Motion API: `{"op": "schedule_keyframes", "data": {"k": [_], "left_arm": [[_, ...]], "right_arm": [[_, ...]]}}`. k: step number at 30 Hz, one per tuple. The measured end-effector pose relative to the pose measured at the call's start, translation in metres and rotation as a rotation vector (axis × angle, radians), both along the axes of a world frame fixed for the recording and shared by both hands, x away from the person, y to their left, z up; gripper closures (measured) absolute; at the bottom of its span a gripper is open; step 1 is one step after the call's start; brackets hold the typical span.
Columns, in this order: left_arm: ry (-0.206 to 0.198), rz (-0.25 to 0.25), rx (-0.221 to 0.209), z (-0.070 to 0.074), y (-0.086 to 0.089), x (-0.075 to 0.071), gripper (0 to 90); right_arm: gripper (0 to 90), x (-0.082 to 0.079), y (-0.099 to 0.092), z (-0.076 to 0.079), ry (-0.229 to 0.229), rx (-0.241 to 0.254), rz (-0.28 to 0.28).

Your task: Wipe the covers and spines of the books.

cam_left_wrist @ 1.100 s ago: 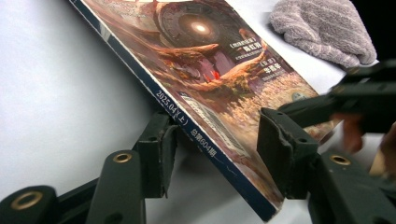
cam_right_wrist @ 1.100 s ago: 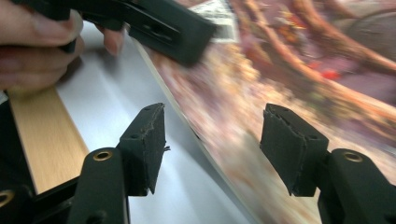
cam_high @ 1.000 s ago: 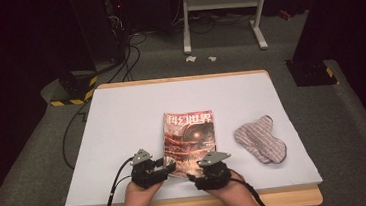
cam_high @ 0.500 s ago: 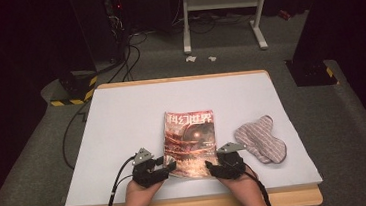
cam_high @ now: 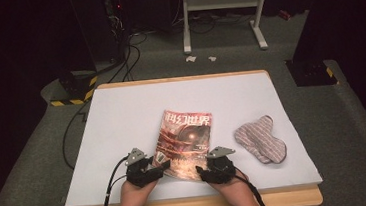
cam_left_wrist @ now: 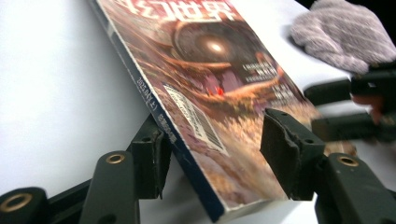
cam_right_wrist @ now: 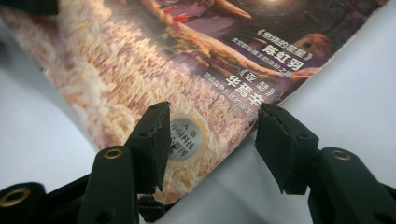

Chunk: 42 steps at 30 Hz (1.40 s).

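While both tongs stand half open at the magazine's (cam_high: 186,143) near corners, left tongs (cam_left_wrist: 212,154) just widening astride the spine, right tongs (cam_right_wrist: 210,140) just narrowing, neither grips; next, likely pinching the corners.

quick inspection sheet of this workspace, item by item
surface: white table top on a wooden board, flat, mostly bare
job's things: magazine lies closed, cover up, near the front edge, slightly askew
clutter: striped cloth lies to the right of the magazine, apart from it
grippers: left gripper straddles the magazine's near spine corner, fingers not pressing, jaws just opened further; right gripper straddles the other near corner, fingers apart from it, jaws just closed somewhat
cables: a black cable trails from the left gripper over the front edge; more cables lie on the floor behind
surroundings: grey carpet, white stand, dark room
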<state>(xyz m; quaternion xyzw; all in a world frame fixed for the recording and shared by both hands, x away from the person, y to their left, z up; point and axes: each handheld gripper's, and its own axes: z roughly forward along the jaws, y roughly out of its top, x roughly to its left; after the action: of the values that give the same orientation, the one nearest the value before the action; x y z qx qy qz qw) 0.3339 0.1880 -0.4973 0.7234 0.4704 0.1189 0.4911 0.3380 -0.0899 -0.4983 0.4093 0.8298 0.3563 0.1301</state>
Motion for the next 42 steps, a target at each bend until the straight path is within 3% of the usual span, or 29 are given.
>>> {"op": "schedule_keyframes", "data": {"k": [4,8,11,14,19,28,32,36,42], "left_arm": [[-0.009,0.029,0.003,-0.001,0.004,0.003,44.9],[-0.025,0.047,0.028,-0.002,0.002,0.003,45.9],[-0.04,0.063,0.023,-0.001,0.003,0.002,47.8],[-0.062,0.075,0.028,-0.002,0.0,-0.002,54.2],[-0.08,0.068,0.072,-0.003,-0.008,-0.005,61.8],[-0.12,0.085,0.039,0.005,0.001,-0.005,68.3],[-0.103,0.08,0.031,0.006,0.008,-0.004,68.8],[-0.114,0.098,0.009,0.01,0.016,-0.004,68.9],[-0.129,0.095,0.033,0.01,0.016,-0.002,73.7]], "right_arm": [[45.5,-0.007,0.014,-0.001,-0.015,-0.004,0.028],[46.1,-0.016,0.03,-0.003,-0.011,0.025,0.095],[46.2,-0.022,0.039,-0.002,-0.046,-0.007,0.106],[46.2,-0.022,0.039,-0.004,-0.039,0.016,0.099],[46.4,-0.024,0.039,-0.005,-0.039,0.029,0.09],[46.5,-0.025,0.042,-0.008,-0.028,0.065,0.12],[46.4,-0.025,0.043,-0.008,-0.028,0.067,0.139],[46.2,-0.024,0.042,-0.008,-0.031,0.065,0.148],[45.9,-0.024,0.044,-0.008,-0.03,0.066,0.144]]}}
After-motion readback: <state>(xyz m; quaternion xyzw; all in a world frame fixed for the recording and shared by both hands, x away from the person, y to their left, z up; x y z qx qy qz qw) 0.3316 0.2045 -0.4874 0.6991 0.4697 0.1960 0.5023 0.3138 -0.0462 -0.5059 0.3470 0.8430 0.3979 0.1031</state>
